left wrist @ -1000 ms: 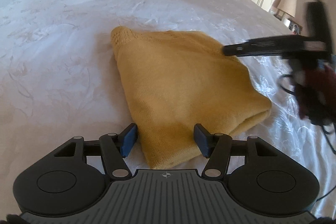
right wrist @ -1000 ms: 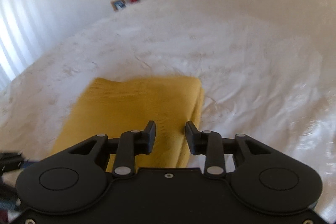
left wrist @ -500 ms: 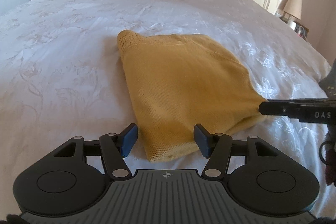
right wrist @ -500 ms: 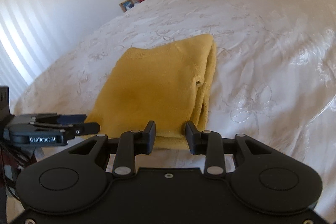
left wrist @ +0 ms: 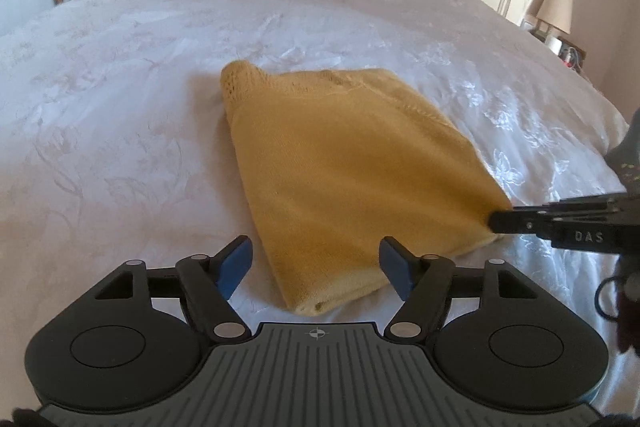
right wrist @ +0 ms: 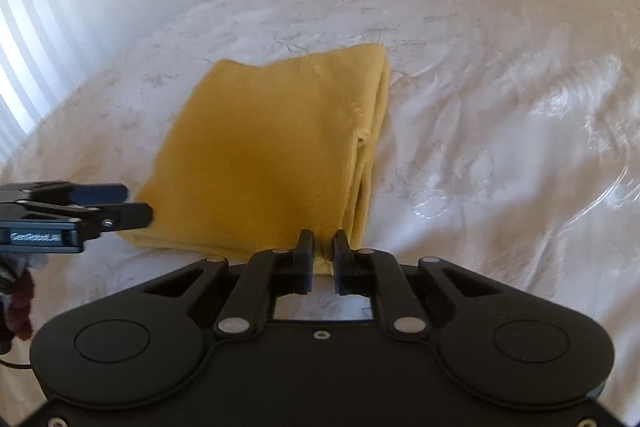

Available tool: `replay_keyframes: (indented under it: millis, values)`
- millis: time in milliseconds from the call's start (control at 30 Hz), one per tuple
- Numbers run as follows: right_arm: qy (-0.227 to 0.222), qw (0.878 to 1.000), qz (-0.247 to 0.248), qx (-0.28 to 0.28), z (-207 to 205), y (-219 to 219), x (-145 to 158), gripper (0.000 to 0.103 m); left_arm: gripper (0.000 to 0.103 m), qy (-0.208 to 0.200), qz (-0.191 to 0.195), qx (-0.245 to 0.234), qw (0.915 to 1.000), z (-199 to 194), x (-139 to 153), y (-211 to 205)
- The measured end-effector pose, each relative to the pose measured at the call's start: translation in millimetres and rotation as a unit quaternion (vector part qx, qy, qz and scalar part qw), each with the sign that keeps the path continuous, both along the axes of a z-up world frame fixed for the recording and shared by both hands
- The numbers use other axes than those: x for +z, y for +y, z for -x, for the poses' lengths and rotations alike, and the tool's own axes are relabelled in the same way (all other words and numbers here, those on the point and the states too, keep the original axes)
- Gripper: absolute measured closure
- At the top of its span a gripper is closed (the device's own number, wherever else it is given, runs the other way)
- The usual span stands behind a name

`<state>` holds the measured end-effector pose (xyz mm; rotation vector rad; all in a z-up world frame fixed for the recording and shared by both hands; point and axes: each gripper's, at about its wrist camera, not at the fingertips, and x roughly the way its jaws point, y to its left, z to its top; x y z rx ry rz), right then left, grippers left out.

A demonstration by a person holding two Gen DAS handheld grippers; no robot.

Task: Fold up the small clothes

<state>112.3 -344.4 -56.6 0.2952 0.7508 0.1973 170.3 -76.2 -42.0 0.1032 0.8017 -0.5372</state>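
The folded knit garment is mustard yellow, with an openwork lace-patterned edge at its 11 o'clock corner. The bedspread is white with a tone-on-tone floral and scroll pattern. The left gripper is black with blue pads; the right gripper is all black.

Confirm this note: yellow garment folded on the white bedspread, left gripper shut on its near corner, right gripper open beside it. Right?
Sides are swapped. The right gripper has just closed on the yellow garment's near corner, per the right wrist view; the left gripper is open. White bedspread stands.
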Motion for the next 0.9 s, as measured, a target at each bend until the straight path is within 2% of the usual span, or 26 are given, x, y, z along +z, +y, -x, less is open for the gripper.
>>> replay_keyframes:
  millis: [100, 167, 200, 233, 400, 567, 700, 767, 900]
  values:
    - [-0.029, 0.999, -0.029, -0.02, 8, -8, 9, 0.068, 0.029, 0.01, 0.012, 0.01, 0.9998, -8, 1, 3]
    - [-0.033, 0.998, -0.039, -0.031, 10, -12, 11, 0.027, 0.022, 0.011, 0.022, 0.018, 0.9995, -15, 4, 5]
    - [-0.032, 0.998, -0.044, -0.036, 10, -14, 9, 0.022, 0.02, 0.012, 0.025, 0.021, 0.9994, -18, 6, 5]
    - [-0.03, 0.998, -0.05, -0.039, 9, -16, 7, 0.022, 0.016, 0.012, 0.029, 0.026, 0.9992, -22, 7, 5]
    - [0.005, 0.992, -0.117, -0.042, 1, -26, -15, 0.022, 0.014, 0.021, 0.044, 0.046, 0.9977, -48, 7, 3]
    - [0.011, 0.987, -0.159, -0.035, -13, -28, -25, 0.022, 0.014, 0.072, 0.068, 0.056, 0.9935, -79, -11, 3]
    - [0.011, 0.982, -0.189, -0.021, -28, -25, -31, 0.016, 0.011, 0.089, 0.091, 0.063, 0.99, -104, -24, 1]
    - [0.008, 0.981, -0.192, -0.016, -33, -22, -34, 0.014, 0.007, 0.09, 0.09, 0.057, 0.9902, -115, -27, -2]
    - [0.002, 0.979, -0.204, -0.006, -46, -17, -36, 0.011, 0.006, 0.084, 0.076, 0.035, 0.993, -135, -28, -16]
